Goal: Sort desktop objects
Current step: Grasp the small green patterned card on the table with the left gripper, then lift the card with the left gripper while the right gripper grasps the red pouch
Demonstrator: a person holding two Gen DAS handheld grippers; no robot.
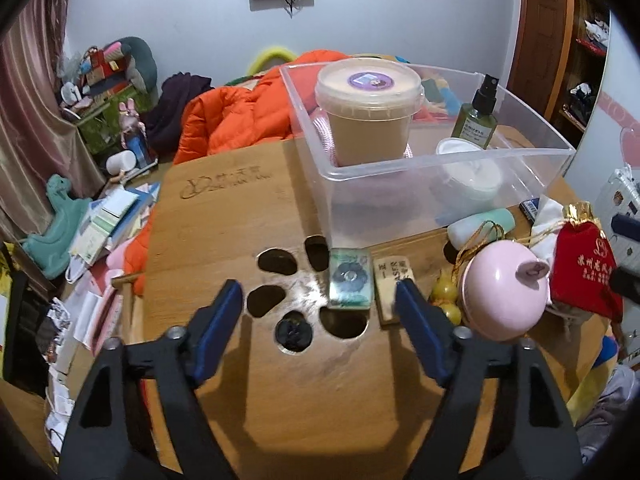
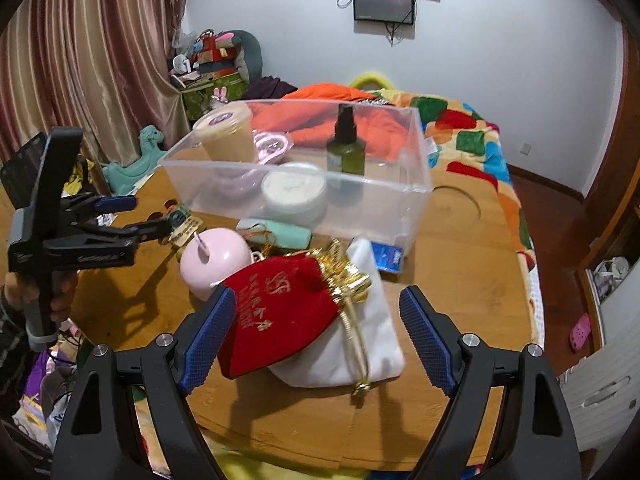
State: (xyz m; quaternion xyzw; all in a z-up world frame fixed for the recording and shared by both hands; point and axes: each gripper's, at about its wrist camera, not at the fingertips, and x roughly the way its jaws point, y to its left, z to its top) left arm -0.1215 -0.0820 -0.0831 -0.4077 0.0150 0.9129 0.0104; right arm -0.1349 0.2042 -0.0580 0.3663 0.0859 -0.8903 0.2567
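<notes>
My left gripper (image 1: pixel 319 296) hangs open low over the wooden table (image 1: pixel 320 400). A green patterned tin (image 1: pixel 350 280) and a gold bar-shaped box (image 1: pixel 390 286) lie between its blue pads, untouched; the right pad is close to the gold box. My right gripper (image 2: pixel 316 304) is open around a red drawstring pouch (image 2: pixel 280 312) that rests on a white pouch (image 2: pixel 360 344); its left pad is near the red cloth, its right pad well clear. The clear plastic bin (image 1: pixel 360 208) holds a beige lidded tub (image 1: pixel 370 120), a green spray bottle (image 1: pixel 476 116) and a white jar (image 1: pixel 468 172).
A pink round case (image 1: pixel 504 292), a mint tube (image 1: pixel 480 226), small yellow gourds (image 1: pixel 444 292) and a blue box (image 2: pixel 386 258) crowd the table right of the tin. Paw-shaped cut-outs (image 1: pixel 276 260) pierce the tabletop. A hand holds the left gripper (image 2: pixel 154 214) at the table's left edge.
</notes>
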